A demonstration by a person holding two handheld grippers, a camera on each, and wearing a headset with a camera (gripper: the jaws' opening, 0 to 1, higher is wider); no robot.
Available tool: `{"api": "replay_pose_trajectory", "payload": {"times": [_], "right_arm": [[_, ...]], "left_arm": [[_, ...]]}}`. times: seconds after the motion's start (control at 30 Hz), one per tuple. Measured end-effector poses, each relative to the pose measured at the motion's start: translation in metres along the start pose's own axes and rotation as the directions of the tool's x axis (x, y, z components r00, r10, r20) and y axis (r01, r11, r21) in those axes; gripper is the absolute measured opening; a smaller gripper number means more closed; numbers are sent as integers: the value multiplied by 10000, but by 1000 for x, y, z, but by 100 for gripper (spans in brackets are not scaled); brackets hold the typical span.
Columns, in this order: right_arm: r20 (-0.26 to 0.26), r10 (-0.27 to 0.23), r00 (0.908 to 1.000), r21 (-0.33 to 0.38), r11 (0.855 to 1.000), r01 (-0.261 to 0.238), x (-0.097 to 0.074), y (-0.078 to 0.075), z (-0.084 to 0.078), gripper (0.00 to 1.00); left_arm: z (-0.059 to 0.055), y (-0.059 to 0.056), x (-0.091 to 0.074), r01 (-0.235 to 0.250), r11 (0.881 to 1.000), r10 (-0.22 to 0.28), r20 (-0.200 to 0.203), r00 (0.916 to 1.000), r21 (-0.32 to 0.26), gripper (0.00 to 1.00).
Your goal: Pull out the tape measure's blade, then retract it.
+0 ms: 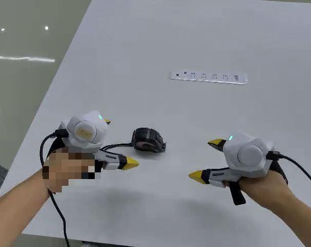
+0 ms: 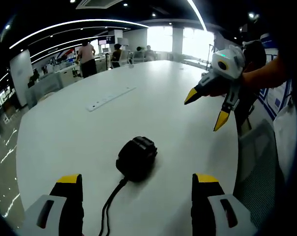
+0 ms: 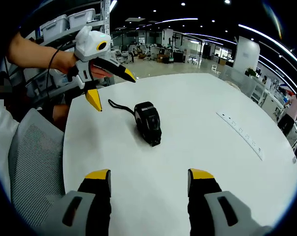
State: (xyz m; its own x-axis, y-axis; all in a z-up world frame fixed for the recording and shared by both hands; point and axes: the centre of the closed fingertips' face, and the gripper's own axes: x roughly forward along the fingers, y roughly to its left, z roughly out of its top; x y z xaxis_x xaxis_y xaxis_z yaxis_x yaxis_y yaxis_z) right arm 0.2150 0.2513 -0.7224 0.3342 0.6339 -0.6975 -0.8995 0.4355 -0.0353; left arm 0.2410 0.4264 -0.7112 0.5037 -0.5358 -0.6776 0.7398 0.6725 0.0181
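Left gripper & right gripper: jaws apart, nothing held; tape measure sits on table btwn them, nearer left.
Prob. a hard, compact case w/ some heft, won't crush; blade likely thin, springy, may snap back. Best bet: one gripper clamps across case sides, other pinches end hook, which seems to face right gripper. Strap trails toward left.

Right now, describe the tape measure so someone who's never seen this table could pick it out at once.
On the white table, look at the near part, between the left gripper and the right gripper, nearer the left. The tape measure is the small black case with a thin black cord; the other item, a long white power strip, lies farther back.
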Motion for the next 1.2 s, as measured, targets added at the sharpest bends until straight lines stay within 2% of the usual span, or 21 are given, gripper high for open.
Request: {"api": "replay_pose_trajectory", "payload": {"times": [0.3,0.6,0.83,1.03,1.1,1.2], "right_arm": [[-20,236,9997,-137,9996,-236,14,-3,3,63],[-184,649,9977,-666,9956,-660,33,-2,7,61],[-382,914,9951,-1112,9892,-951,46,-4,8,60],[-487,1084,9929,-1260,9855,-1138,54,-7,7,58],[-396,1227,9916,-1060,9863,-1263,57,-8,8,58],[-475,1319,9901,-1248,9827,-1369,62,-8,6,57]], "left_arm": [[4,-2,13,451,9972,-438,-225,9988,602,86],[7,-3,26,898,9858,-825,-563,9950,1422,85],[8,-2,36,1290,9683,-1127,-868,9898,2138,83],[7,-2,44,1591,9498,-1318,-1168,9844,2692,81],[7,-3,46,1688,9438,-1382,-1246,9825,2841,80],[5,-6,50,1846,9343,-1489,-1365,9794,3051,79]]}}
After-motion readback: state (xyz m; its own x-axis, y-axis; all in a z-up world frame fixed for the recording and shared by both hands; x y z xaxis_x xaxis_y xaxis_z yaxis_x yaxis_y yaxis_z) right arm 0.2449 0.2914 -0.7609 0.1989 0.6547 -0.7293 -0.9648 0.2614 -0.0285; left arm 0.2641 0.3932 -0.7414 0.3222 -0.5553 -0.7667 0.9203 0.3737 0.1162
